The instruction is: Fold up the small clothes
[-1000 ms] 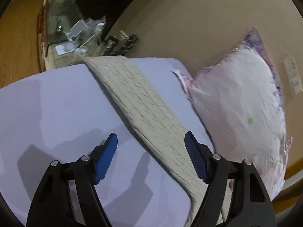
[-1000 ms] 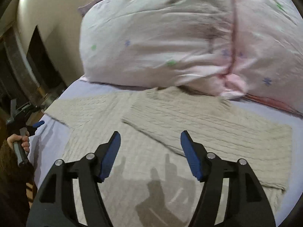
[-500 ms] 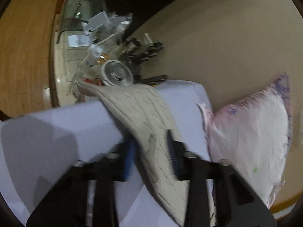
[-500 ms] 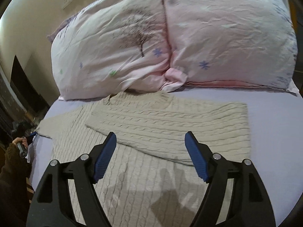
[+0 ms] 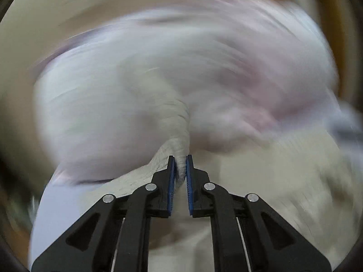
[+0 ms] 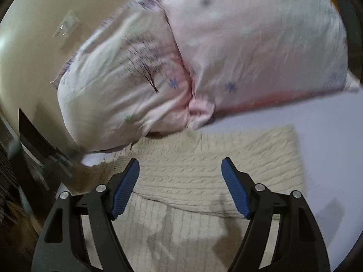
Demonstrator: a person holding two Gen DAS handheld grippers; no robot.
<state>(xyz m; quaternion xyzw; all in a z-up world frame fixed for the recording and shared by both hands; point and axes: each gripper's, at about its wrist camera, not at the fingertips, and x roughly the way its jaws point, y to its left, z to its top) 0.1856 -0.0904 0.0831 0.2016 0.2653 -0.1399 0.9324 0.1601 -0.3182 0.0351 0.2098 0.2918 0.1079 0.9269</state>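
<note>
Sweater [image 6: 204, 176] in cream cable knit is lying on the lavender bed [image 6: 329, 158], one sleeve folded across its body, just below two pink pillows [image 6: 204, 56]. The left hand-held gripper [image 5: 180, 176] is pinching a bunched fold of the sweater [image 5: 179, 136]. The right hand-held gripper [image 6: 180, 188] is hovering above the knit, jaws spread wide.

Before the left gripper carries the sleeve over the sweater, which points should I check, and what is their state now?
1. Left gripper shut on the sleeve: ok.
2. Right gripper open, holding nothing: ok.
3. First folded sleeve lying flat across the sweater: ok.
4. Pillows apart from the sweater: not ok, one overlaps its top edge.
5. Landing spot seen from the left wrist: cannot tell, view is blurred.
</note>
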